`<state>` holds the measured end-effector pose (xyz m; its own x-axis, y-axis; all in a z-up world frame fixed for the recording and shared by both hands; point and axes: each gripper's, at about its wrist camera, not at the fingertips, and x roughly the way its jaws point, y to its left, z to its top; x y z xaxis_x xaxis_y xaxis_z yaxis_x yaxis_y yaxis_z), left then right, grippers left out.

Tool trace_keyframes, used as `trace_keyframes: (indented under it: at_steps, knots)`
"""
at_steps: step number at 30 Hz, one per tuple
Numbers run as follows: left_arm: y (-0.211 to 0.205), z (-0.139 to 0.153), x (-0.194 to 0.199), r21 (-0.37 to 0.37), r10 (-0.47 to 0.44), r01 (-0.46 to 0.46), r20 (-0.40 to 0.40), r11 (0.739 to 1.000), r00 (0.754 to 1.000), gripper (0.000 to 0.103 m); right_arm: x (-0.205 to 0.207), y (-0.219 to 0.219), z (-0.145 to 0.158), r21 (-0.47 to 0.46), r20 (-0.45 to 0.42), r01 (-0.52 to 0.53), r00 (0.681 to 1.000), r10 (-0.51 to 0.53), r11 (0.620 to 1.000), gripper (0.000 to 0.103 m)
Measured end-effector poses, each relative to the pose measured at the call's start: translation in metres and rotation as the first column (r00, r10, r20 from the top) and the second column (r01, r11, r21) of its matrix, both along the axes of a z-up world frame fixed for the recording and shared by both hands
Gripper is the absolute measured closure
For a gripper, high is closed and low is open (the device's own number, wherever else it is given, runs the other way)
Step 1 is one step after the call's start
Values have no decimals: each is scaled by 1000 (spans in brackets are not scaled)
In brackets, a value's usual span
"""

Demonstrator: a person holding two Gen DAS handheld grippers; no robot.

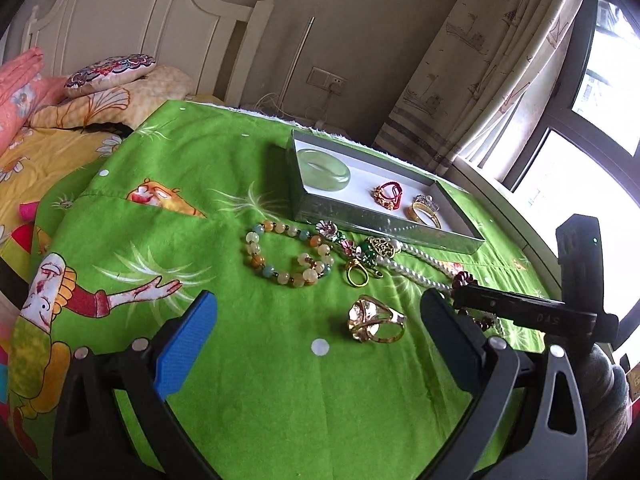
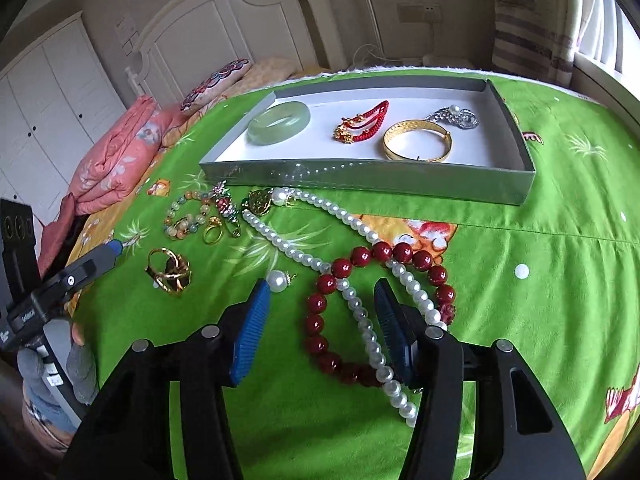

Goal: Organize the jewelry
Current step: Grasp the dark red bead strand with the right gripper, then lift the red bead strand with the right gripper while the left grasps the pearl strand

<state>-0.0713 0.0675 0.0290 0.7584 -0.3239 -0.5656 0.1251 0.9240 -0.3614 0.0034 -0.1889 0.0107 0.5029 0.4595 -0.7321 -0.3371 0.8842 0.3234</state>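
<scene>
Red bead bracelet (image 2: 352, 312) and pearl necklace (image 2: 360, 312) lie between the right tool's (image 2: 320, 316) parted pads, ungripped. Left tool (image 1: 320, 328) gapes wide above a gold ring (image 1: 376, 320).

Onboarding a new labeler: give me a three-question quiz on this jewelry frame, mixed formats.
1. True or false: the jade bangle lies in the box.
2. Which beads lie between the right gripper's jaws? A) red beads only B) pearls only C) both
3. Fill in: the big gold ring lies ahead of the ____ gripper, whose jaws are open.

Key: 1 true; 2 C; 3 left
</scene>
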Motion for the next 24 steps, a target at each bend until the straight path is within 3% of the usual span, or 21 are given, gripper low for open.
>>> trace_keyframes:
  at_steps: [4,7,10,12,13,16,20,24]
  knots:
    - [0,1,-2,-8,-3,3,15,1000,1000,3,14,8,-1,-6,-30,22,999,-23,1000,50]
    - [0,2,-4,-14,-6,7,29,1000,1000,3,22,19,2,-97,-18,76,997,-78,992,54]
    - [1,3,-6,-20,-10,11,39,1000,999,3,22,39,0,-259,68,99,994,-84,961,65]
    - [2,3,-7,-25,-13,14,44,1000,999,3,15,44,-1,-302,106,106,991,-77,947,71]
    - [2,3,-7,-28,-15,16,49,999,999,3,13,43,-1,-298,108,95,992,-65,950,81]
    - [3,3,-8,-36,-19,21,59,999,998,3,5,37,1,-288,130,77,991,-41,955,90]
    - [4,3,-9,-44,-19,22,62,999,998,3,-15,20,21,-169,211,62,977,-26,984,90]
    - [3,3,-8,-44,-19,21,57,999,998,3,-28,-8,41,20,219,37,975,-41,999,90]
